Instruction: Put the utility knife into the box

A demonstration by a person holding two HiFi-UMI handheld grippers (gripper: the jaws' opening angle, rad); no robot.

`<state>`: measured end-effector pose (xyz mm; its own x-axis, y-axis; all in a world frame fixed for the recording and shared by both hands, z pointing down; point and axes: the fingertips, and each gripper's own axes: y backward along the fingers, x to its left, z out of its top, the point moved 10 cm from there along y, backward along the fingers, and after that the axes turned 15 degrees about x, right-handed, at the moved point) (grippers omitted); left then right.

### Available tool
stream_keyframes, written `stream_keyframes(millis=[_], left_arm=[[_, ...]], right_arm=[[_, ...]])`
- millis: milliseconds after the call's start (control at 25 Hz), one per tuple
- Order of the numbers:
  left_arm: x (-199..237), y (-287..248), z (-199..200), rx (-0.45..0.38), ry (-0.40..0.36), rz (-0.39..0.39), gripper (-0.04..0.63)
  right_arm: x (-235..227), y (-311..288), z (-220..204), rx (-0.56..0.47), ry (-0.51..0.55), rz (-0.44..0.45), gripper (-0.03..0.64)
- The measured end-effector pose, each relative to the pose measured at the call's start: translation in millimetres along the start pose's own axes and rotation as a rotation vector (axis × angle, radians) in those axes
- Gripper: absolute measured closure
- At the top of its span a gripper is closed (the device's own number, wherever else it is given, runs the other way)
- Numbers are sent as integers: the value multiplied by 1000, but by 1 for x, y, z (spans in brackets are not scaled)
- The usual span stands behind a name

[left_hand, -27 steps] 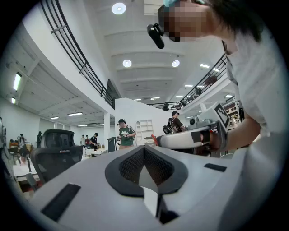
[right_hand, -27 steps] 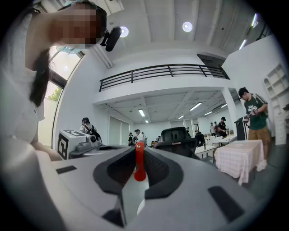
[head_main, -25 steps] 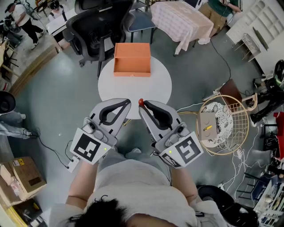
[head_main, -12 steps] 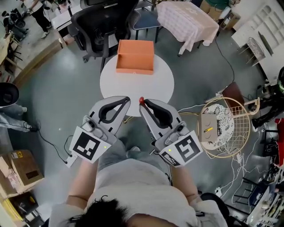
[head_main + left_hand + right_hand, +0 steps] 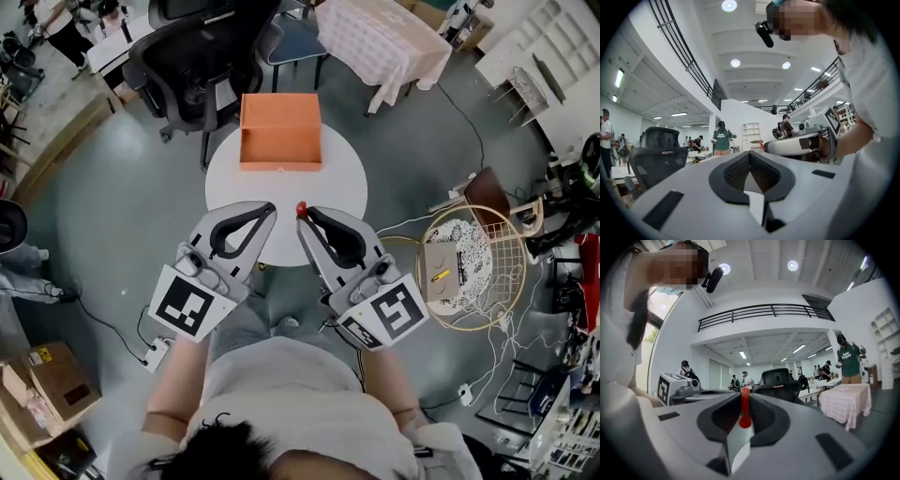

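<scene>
An open orange box (image 5: 280, 131) sits at the far side of a round white table (image 5: 337, 183). My right gripper (image 5: 302, 212) hovers over the table's near edge, shut on a red utility knife (image 5: 301, 208) whose tip pokes out past the jaws. In the right gripper view the knife (image 5: 744, 411) stands upright, pinched in the right gripper (image 5: 743, 394). Just left of it, my left gripper (image 5: 270, 208) is shut with nothing in it. The left gripper (image 5: 750, 152) shows closed, empty jaws in its own view.
A black office chair (image 5: 197, 56) stands behind the table, with a cloth-covered table (image 5: 389, 42) at the back right. A round wire basket (image 5: 469, 267) is on the floor to the right, and cardboard boxes (image 5: 42, 384) at the lower left. Cables lie across the grey floor.
Both grippers keep the same pose side by side, the knife still in the right one. Only the head view has drifted slightly over the table and box.
</scene>
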<state>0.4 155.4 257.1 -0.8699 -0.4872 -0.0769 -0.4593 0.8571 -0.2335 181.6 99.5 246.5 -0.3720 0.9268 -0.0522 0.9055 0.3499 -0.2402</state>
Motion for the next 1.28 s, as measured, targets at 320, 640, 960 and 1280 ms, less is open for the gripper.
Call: stream_keyframes(millis=[320,640,960,1280], left_arm=[[77,-24,9,-5,-16,-86,586],[147,-43,-5,-8,-29,-181,586],[176,-69,-10,-17,-8,-266,586],[179,-90,-11,-9,14,-279,586]], right_arm=[[-20,-63,27,-3,-21,-68,560],[-33,-122,33,3,-57,-161,560],[-43,-138,34,33,-71,-255,560],[-64,-139,29,72,-87,-268,560]])
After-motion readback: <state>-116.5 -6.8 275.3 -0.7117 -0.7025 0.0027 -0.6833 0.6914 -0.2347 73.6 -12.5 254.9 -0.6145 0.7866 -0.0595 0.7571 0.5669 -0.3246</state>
